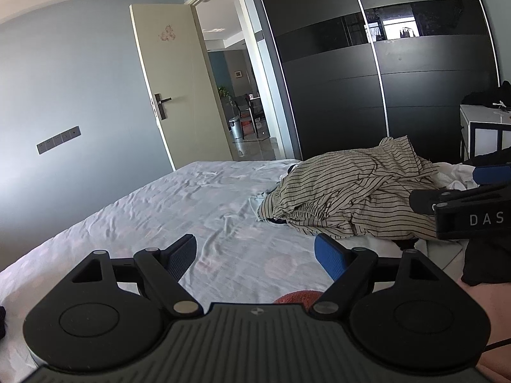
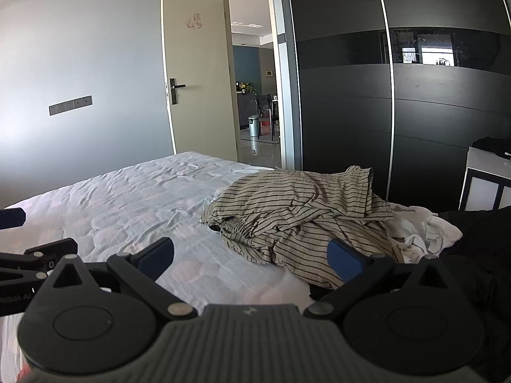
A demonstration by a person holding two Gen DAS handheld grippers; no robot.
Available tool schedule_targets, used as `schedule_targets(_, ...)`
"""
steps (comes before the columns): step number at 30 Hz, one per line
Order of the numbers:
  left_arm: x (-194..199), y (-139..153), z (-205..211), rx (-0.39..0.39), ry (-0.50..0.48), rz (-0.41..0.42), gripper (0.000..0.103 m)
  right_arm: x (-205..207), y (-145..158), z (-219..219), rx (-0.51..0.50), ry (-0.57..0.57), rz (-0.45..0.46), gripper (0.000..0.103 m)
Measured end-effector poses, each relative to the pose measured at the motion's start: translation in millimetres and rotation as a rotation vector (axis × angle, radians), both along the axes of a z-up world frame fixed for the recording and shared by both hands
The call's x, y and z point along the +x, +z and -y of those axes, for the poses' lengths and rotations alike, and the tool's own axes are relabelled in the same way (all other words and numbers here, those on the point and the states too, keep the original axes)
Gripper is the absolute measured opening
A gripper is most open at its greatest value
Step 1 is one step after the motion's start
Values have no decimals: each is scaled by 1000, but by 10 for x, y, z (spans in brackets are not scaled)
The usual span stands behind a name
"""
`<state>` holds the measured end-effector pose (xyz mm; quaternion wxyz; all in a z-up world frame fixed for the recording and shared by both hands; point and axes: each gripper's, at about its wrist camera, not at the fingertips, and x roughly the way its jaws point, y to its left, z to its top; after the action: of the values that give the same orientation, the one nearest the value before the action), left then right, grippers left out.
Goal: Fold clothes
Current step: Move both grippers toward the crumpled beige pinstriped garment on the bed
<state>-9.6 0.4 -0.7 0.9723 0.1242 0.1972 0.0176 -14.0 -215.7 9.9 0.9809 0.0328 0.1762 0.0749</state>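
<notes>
Basically nothing folded yet. The bed [image 2: 127, 198], in a pale sheet with faint round prints, takes up most of both views, and its near and left side is bare sheet. The striped garment [image 2: 303, 217], beige with thin dark lines, lies crumpled in a heap on the right half of the bed; a gathered elastic band shows at its near-left edge, so probably trousers or shorts, cannot tell for sure. White clothing [image 2: 424, 226] is bunched just beside it on the right, touching it, also unfolded. Something dark lies at the far right edge, unclear what.

The left claw [image 1: 255, 258] hangs over bare sheet, fingers wide apart, holding nothing. The right claw [image 2: 252, 258] sits low just in front of the striped heap, fingers spread too, empty.

Judgement: task at the very start; all picking up, spreading flat and folding is left.
</notes>
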Motion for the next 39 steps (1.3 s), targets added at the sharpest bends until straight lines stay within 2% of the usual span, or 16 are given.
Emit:
schedule_targets(11,33,-14,-161,-119,32,-53,96,47,33,35,52,-11,-43,103)
schedule_targets(20,47,-54,-238,-158,59,-86,96,20,1,-82,-81,4,-31,103)
schedule_targets(39,74,-76,-208,-167,42,-116,96,-3,25,-159,-128,62,-27,103)
